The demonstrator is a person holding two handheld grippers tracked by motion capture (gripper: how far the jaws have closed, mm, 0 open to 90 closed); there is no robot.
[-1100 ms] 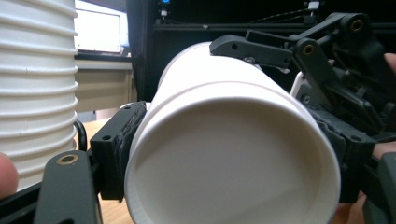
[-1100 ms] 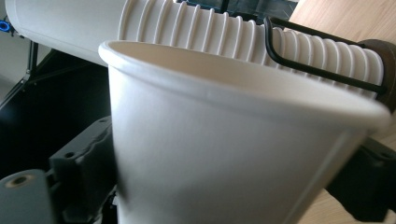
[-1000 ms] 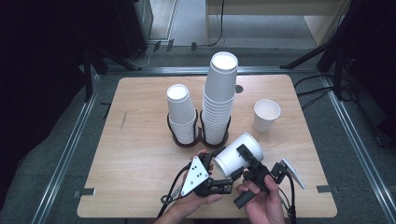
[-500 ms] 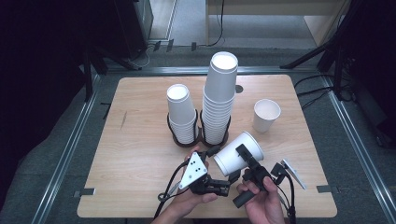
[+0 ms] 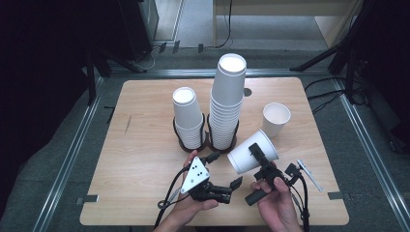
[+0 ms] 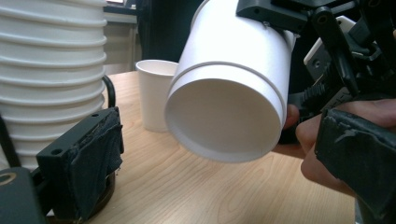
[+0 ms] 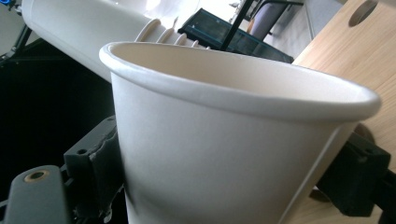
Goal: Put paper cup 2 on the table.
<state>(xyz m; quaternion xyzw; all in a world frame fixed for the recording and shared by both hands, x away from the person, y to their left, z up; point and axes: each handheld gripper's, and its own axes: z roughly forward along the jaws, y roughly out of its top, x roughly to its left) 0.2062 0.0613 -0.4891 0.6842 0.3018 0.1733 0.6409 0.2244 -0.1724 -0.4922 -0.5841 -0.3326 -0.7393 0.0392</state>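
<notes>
Right tool (image 5: 257, 159) clamps the paper cup (image 5: 251, 153) by its wall, off the worktop (image 5: 145, 145) near the front-right part; left tool (image 5: 231, 188) jaws just opened wide, nothing between them. Risk: thin wall crushes or cup slips out. Cup tilted, long axis roughly level, mouth toward the far-right corner, base toward left tool

Light wooden table (image 5: 145, 145) on grey floor (image 5: 48, 183); dark surroundings; metal floor rails (image 5: 67, 159)
</notes>
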